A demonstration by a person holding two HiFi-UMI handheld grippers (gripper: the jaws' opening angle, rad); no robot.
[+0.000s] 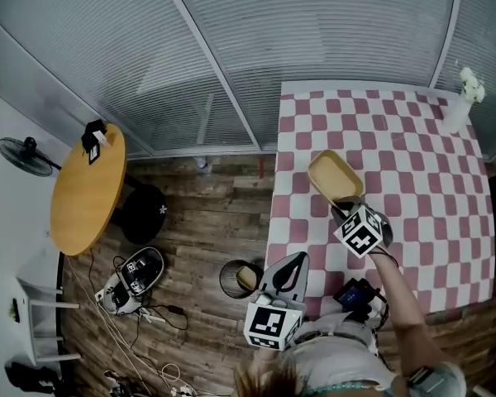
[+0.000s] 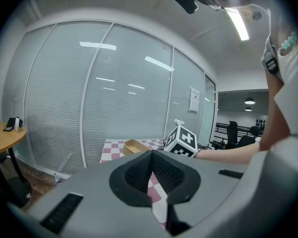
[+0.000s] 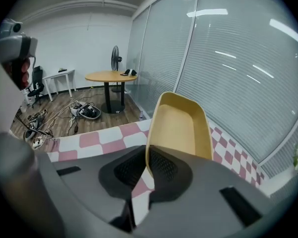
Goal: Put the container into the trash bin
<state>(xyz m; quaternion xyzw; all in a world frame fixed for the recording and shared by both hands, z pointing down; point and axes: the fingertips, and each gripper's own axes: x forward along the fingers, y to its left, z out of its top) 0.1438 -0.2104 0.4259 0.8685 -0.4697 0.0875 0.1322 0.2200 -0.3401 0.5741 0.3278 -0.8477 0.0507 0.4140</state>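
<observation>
Tongs: right tongs [image 3: 146, 165] are clamped on a thin rim; left tongs [image 2: 151, 167] are closed on nothing, parked by the table's near left corner. Table [image 1: 430, 155], checkered, fills the right of the scene. Trash bin [image 1: 225, 281] stands on the floor just left of that near corner. Container [image 3: 181, 125], tan and looking empty, hangs tilted over the table's left part, pinched by its near rim in the right tongs.

Step, as I read it: carrying; pickup done, drop not yet. Next move: swing left past the table edge, centre over the bin, then release. A rim pinch could let it pivot.

Hard to read: the bin shows only in the head view, small. Something tan is inside; can't tell what. Container underside is hidden.
</observation>
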